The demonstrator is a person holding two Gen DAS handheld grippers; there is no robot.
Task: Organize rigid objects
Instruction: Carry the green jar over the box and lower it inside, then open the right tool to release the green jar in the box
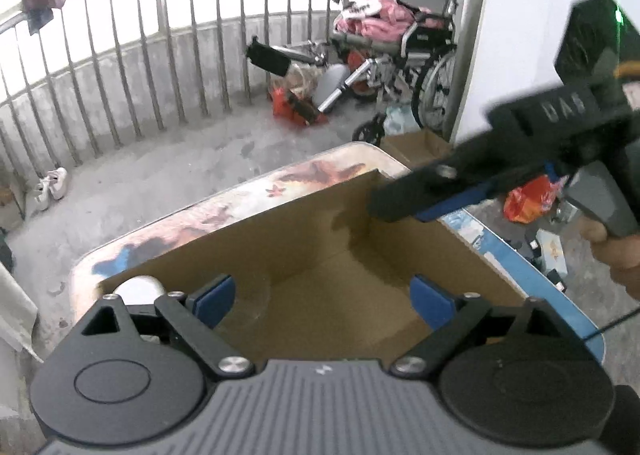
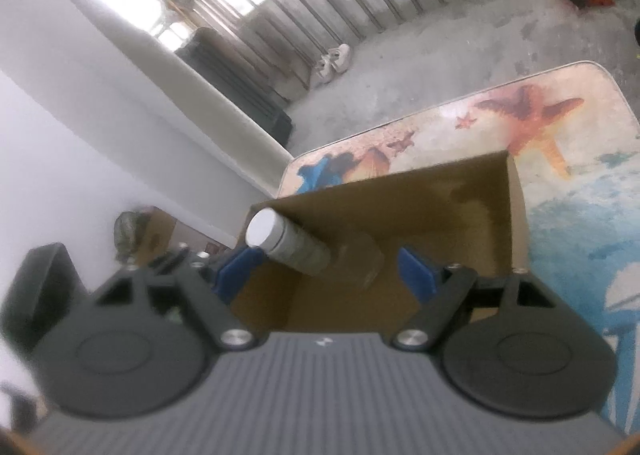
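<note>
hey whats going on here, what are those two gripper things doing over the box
A person holds a two-finger gripper in each hand above an open cardboard box that sits on a table with a starfish print. A white-capped bottle is already in the box, leaning against one wall. The left gripper and the right gripper are both open and hold nothing. The right one's fingers flank the bottle without gripping it. It looks like tidying items into the box.

A brown cardboard box (image 2: pixel 440 207) stands open on the table. Inside it a bottle (image 2: pixel 304 251) with a white cap (image 2: pixel 262 231) leans tilted against the left wall of the box, the cap up near the rim and its clear body lower inside.
</note>
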